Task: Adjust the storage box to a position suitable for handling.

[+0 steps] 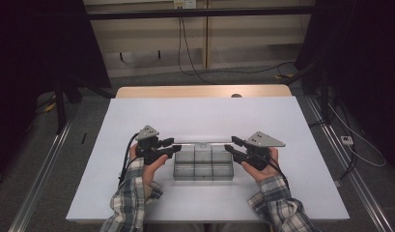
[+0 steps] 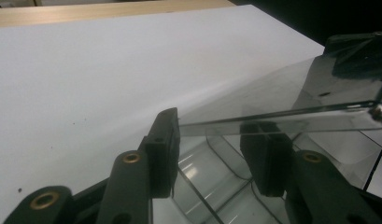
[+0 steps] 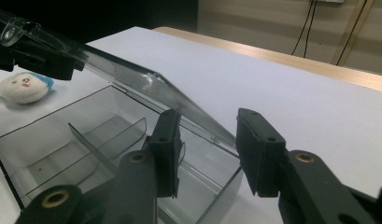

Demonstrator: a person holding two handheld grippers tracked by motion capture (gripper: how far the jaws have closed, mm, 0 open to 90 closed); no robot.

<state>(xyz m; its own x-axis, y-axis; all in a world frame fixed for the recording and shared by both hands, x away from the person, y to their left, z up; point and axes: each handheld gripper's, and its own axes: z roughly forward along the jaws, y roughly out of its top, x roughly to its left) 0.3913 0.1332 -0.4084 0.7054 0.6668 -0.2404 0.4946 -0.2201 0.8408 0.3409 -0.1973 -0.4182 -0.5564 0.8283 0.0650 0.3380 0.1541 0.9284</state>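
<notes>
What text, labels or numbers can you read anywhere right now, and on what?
None can be read.
Clear box and its lid: no label or print in view.
Plush toy: a small drawn face, no lettering.
Left gripper and right gripper: plain black jaws, no markings.
Wall socket: too small to tell.

A white rectangular tabletop (image 1: 204,111) with a pale wooden far edge (image 1: 200,91) is set on grey carpeted floor (image 1: 50,159). Beige wall panels (image 1: 151,38) are seen behind, crossed by black hanging cables (image 1: 183,48). Black curtains (image 1: 35,43) are hung at both sides
</notes>
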